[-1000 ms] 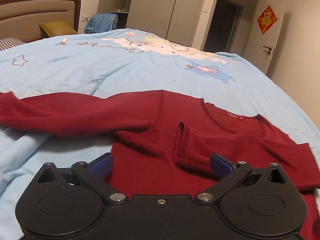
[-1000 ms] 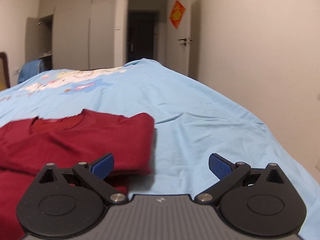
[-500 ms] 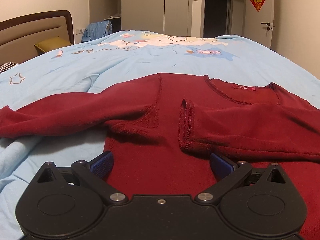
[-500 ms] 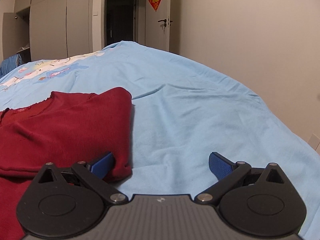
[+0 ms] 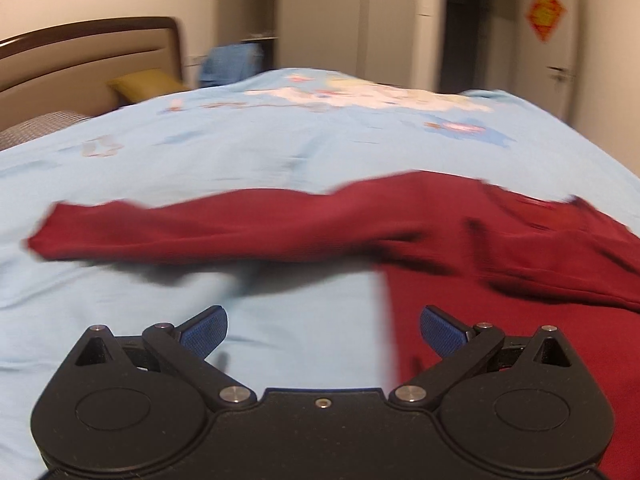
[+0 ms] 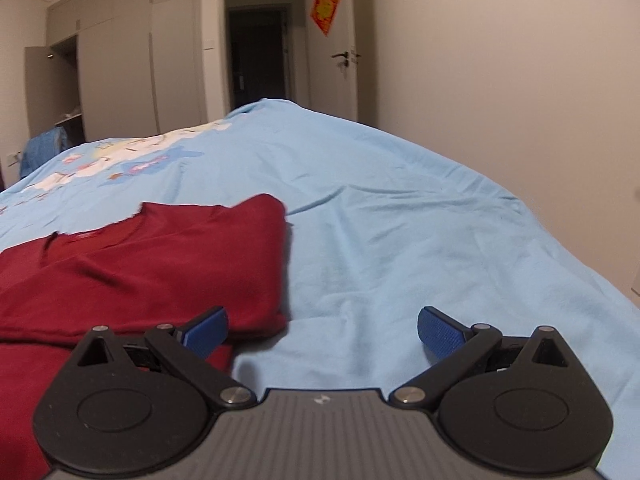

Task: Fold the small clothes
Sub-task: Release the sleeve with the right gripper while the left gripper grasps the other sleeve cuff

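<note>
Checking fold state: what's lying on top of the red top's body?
One sleeve is folded across the red top; the other sleeve lies out flat on the blue bedsheet. Anything under the folded sleeve is hidden.

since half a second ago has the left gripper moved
Yes. The left gripper has swung left: the shirt body now sits right of centre, with bedsheet between the fingers.

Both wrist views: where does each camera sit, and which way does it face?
Left wrist: on the left hand-held gripper, low over the blue bedspread, facing the red top's outstretched sleeve and headboard; only its open blue fingers show.
Right wrist: on the right hand-held gripper, facing the top's folded edge, doorway and wall; open fingers only.
Shared: red top, bedspread, wardrobe, red door decoration.
</note>
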